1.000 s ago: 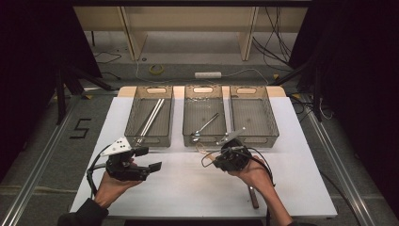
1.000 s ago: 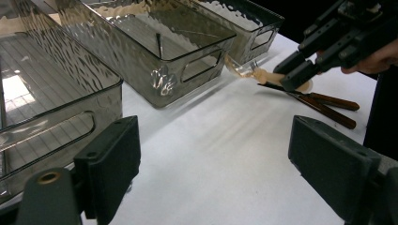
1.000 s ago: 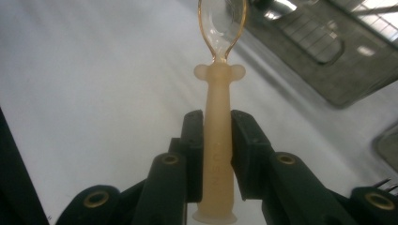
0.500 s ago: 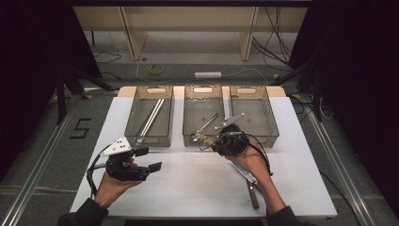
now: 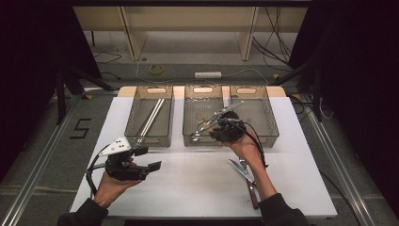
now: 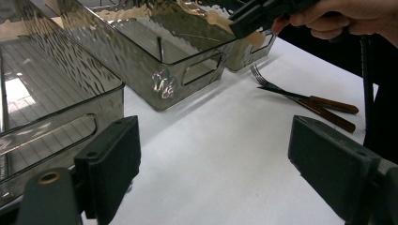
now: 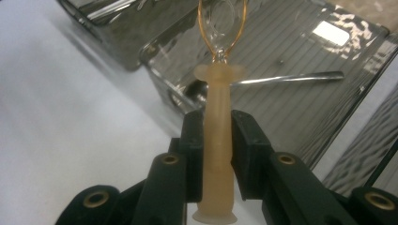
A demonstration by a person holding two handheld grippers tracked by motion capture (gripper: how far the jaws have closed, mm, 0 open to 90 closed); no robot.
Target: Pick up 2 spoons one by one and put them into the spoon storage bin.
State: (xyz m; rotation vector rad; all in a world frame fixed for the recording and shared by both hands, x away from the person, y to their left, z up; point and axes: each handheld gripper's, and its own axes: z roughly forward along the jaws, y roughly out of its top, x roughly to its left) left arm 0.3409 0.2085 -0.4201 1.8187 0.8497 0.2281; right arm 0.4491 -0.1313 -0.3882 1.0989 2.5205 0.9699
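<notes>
1. In the right gripper view, the right gripper [image 7: 218, 136] has its jaws closed tight on the cream handle of a spoon [image 7: 219, 122], which runs up the middle of the frame; its clear, gold-rimmed bowl sits at the top centre.
2. In the high view, that gripper [image 5: 221, 127] is at the centre of the frame, above the near end of the middle bin [image 5: 203, 99].
3. Behind the spoon, right of centre in the right gripper view, a metal utensil [image 7: 291, 77] lies on the bin's ribbed floor.
4. The left gripper [image 5: 150, 159] is at lower left of the high view, above the white table [image 5: 188, 183]. Its jaws stand wide apart with nothing between them, as the left gripper view shows [image 6: 220, 159].
5. The left bin [image 5: 150, 117], upper left of centre, holds long metal rods [image 5: 151, 118].
6. The right bin [image 5: 256, 110] stands just beside the middle one.
7. A fork [image 6: 270, 84] and a knife [image 6: 309, 97], both with brown handles, lie touching on the table at right of the left gripper view.
</notes>
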